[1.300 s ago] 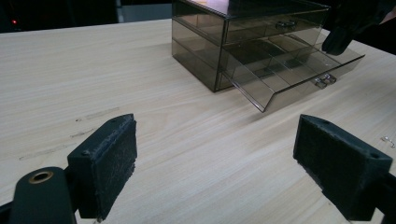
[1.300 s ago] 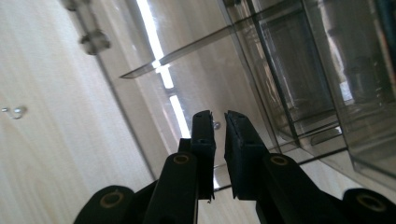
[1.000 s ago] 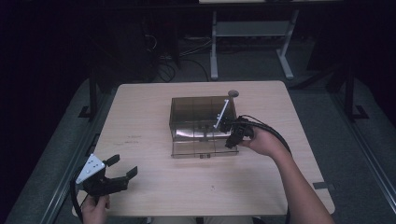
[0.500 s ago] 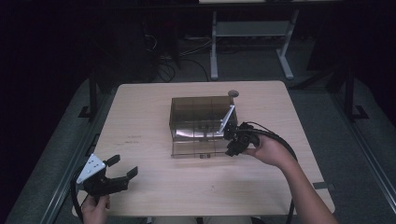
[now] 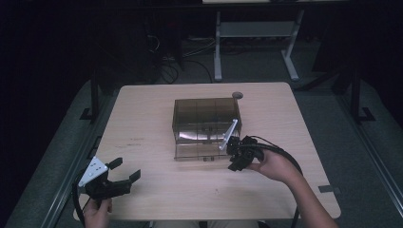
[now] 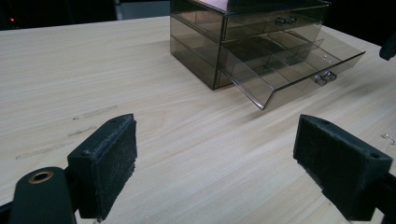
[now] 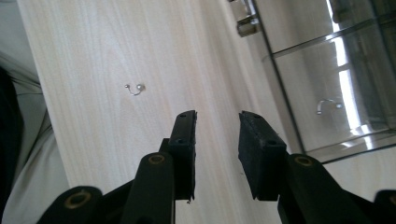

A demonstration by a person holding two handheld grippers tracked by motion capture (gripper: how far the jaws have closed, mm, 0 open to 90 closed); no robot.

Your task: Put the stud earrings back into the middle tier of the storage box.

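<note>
A smoky clear drawer box [image 5: 205,118] stands mid-table, its lowest drawer [image 5: 197,149] pulled out toward me. In the right gripper view a small silver earring [image 7: 135,87] lies on the bare wood, and another earring [image 7: 328,105] lies inside the open drawer [image 7: 327,70]. My right gripper [image 5: 239,157] hovers just off the drawer's right front corner. Its jaws [image 7: 217,126] stand a little apart with nothing between them, and the loose earring is ahead and to the left. My left gripper [image 5: 122,175] is wide open near the table's front left, facing the box [image 6: 247,28].
The tabletop [image 5: 142,123] is light wood with a round cable hole [image 5: 237,95] behind the box. A white desk frame [image 5: 252,33] and cables stand on the dark floor beyond. The right gripper's black cable [image 5: 285,156] loops over the table beside the person's hand.
My right gripper has drawn back from the drawer front toward the near edge and dipped lower. The left gripper has stayed where it was.
</note>
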